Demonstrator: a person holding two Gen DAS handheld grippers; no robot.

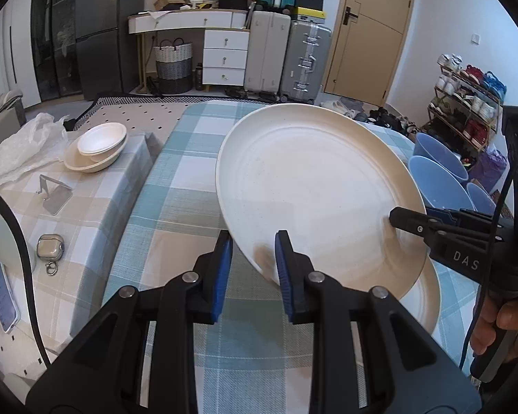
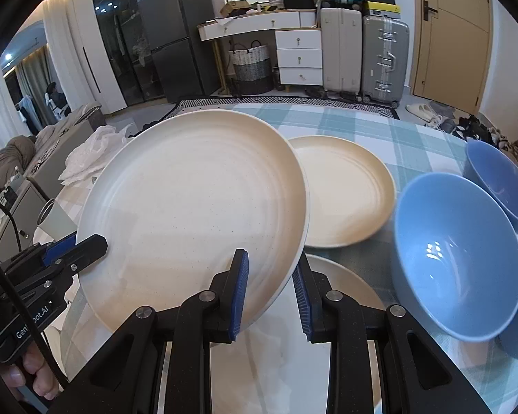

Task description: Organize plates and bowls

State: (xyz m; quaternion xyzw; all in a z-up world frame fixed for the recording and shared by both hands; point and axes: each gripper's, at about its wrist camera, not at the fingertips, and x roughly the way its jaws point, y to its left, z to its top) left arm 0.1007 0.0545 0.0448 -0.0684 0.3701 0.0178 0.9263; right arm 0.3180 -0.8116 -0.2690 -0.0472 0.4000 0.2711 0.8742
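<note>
A large cream plate [image 1: 310, 179] hangs tilted above the checked table, held at two spots on its rim. My left gripper [image 1: 253, 241] is shut on its near edge, and its tip [image 2: 98, 241] shows at the plate's left side in the right wrist view. My right gripper [image 2: 271, 262] is shut on the plate [image 2: 197, 200] at its lower right rim and reaches in from the right [image 1: 397, 215] in the left wrist view. A second cream plate [image 2: 348, 189] lies flat on the table behind. A third plate [image 2: 348, 286] lies right under the held one.
Several blue bowls [image 2: 459, 269] crowd the table's right side. Stacked white bowls [image 1: 96, 148] sit on a lower side table to the left, with a plastic bag [image 1: 24, 148], a phone [image 1: 1, 296] and an earbud case [image 1: 50, 246]. Suitcases, drawers and a door stand behind.
</note>
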